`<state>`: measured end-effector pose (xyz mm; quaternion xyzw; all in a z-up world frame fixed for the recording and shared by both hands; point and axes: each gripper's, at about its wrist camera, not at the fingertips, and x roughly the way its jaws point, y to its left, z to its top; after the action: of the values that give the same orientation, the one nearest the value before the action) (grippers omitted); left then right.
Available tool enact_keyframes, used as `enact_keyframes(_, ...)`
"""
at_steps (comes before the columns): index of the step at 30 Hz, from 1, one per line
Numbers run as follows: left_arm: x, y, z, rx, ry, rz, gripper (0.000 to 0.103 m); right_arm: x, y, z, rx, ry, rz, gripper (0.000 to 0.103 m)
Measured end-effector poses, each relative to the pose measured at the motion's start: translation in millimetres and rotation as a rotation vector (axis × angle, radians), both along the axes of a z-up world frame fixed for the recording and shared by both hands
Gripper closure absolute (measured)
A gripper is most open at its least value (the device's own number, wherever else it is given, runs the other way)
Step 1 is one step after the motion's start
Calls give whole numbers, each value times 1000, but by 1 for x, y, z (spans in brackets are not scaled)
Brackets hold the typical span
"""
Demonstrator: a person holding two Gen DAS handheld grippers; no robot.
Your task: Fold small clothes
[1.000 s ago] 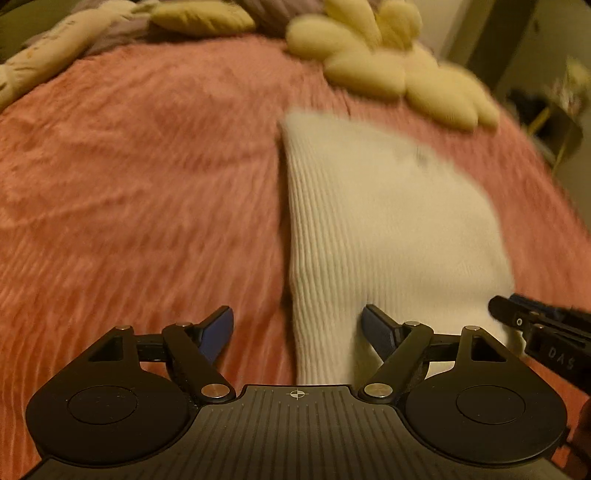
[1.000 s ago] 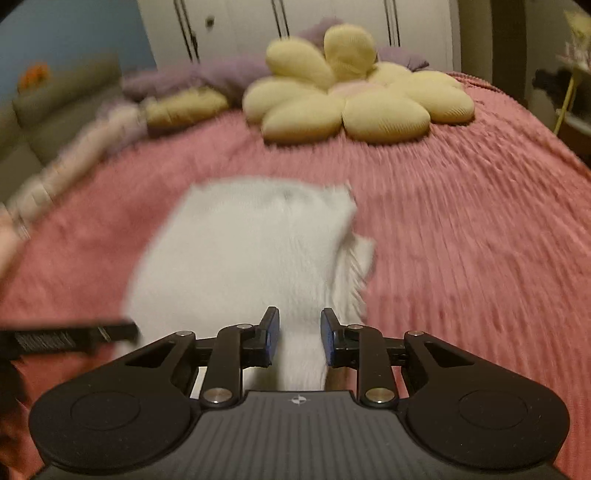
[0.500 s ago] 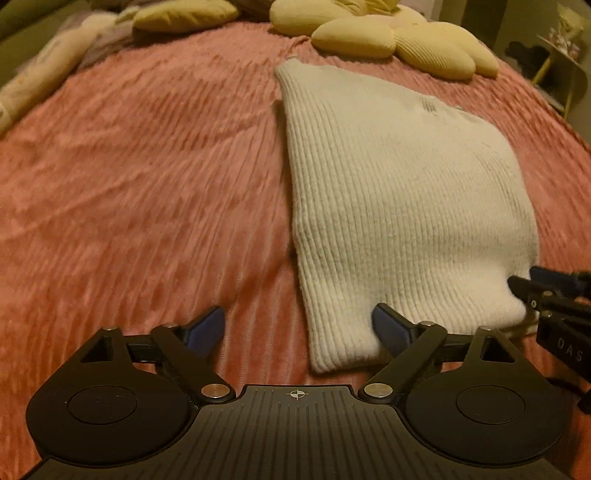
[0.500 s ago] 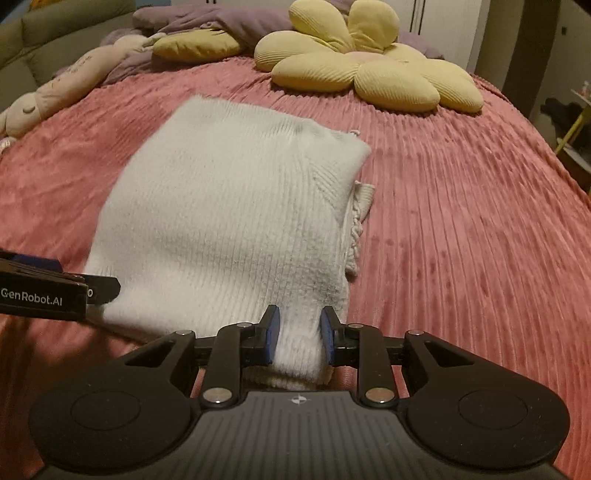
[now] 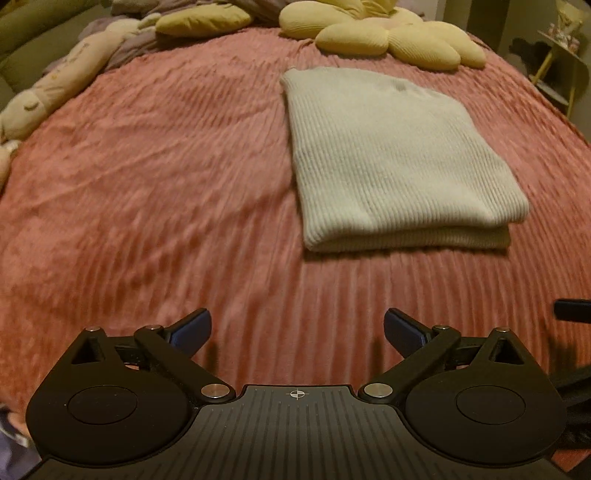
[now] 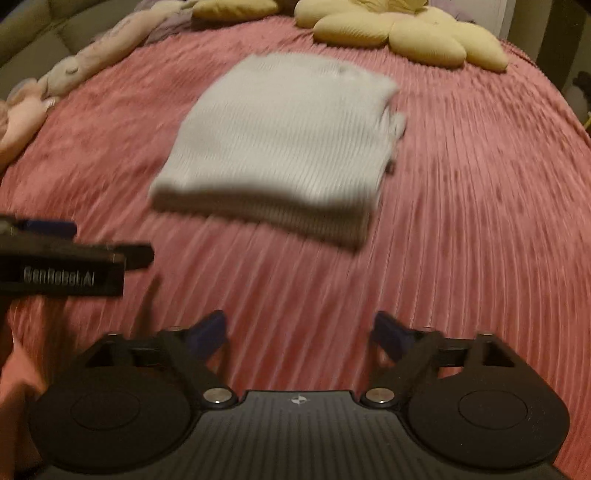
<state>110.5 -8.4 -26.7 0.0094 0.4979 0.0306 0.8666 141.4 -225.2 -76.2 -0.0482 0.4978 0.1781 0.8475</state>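
Observation:
A white ribbed knit garment [image 5: 391, 155] lies folded in a flat rectangle on the pink bedspread [image 5: 155, 177]; it also shows, blurred, in the right wrist view [image 6: 284, 140]. My left gripper [image 5: 297, 330] is open and empty, well back from the garment's near edge. My right gripper [image 6: 297, 334] is open and empty, also back from the garment. The left gripper's body shows at the left edge of the right wrist view [image 6: 66, 262]. A tip of the right gripper shows at the right edge of the left wrist view [image 5: 572, 310].
A yellow flower-shaped cushion [image 5: 391, 33] lies beyond the garment at the head of the bed. A long pale plush toy [image 5: 55, 88] and a yellow pillow [image 5: 199, 20] lie along the far left. A small yellow side table [image 5: 561, 62] stands off the bed's right.
Both grippers pulled back from the garment toward the near side of the bed. The right gripper's jaws went from narrow on the garment's edge to wide open. The garment stays folded.

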Motion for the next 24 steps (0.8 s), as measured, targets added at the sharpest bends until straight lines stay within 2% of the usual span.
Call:
enact_keyframes(1, 0, 1, 2, 17, 1, 6, 1, -6, 0, 2, 5, -5, -1, 4)
enact_keyframes(3, 1, 2, 8, 33, -4, 23, 0, -11, -1, 10, 15, -12, -10, 4)
enact_keyframes(7, 6, 4, 23, 17, -23, 36, 0, -10, 0, 30, 23, -45, -60, 4)
enact_keyframes(10, 8, -1, 33, 27, -42, 17, 0, 0, 5, 42, -24, -38, -122, 4)
enact_keyframes(13, 10, -7, 37, 37, -55, -13, 0, 10, 7, 45, -46, -2, -108, 4)
enact_keyframes(16, 12, -7, 38, 31, -53, 5, 0, 14, 6, 48, -36, 9, -146, 4)
enact_keyframes(21, 12, -3, 40, 70, -55, 18, 0, 10, 9, 51, -70, -33, -163, 4)
enact_keyframes(24, 12, 1, 39, 65, -47, 30, 0, 13, 5, 54, -70, -35, -185, 4)
